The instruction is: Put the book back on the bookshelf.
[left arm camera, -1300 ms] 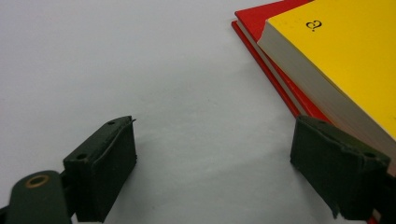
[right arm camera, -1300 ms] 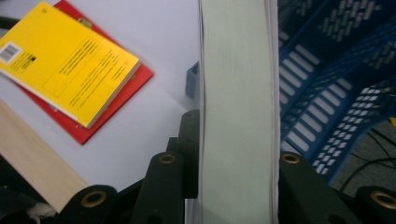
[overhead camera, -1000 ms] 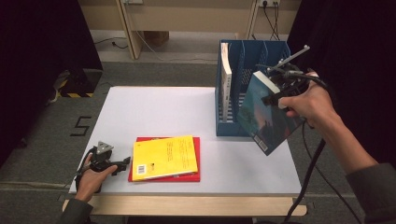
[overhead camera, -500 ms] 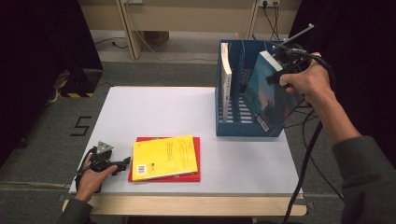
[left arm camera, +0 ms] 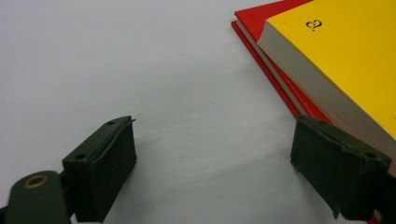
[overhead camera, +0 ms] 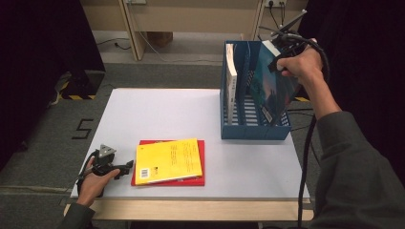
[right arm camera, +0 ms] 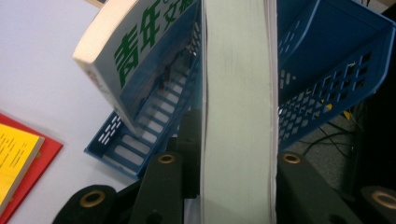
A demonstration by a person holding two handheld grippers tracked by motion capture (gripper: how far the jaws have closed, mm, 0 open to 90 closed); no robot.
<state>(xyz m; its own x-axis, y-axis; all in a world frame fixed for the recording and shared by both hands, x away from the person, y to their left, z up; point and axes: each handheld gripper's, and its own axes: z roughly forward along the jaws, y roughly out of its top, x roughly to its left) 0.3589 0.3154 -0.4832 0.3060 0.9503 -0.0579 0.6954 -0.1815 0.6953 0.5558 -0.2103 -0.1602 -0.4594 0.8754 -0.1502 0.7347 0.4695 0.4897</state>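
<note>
Right gripper [overhead camera: 282,47]: I have its jaws clamped on the teal book [overhead camera: 272,88], upper right of the high view.
Teal book: tilted, lower end inside the blue file rack [overhead camera: 253,129], top leaning right.
Rack edge: it stands near the table [overhead camera: 157,114]'s right edge; a white book [overhead camera: 231,81] with green Chinese characters fills its left slot.
Left gripper [left arm camera: 212,177]: jaws apart on bare tabletop, lower left.
Open room: wide white surface centre-left.
Yellow book [overhead camera: 167,161]: on the red book [overhead camera: 200,180]; a "3" reads on its cover.
</note>
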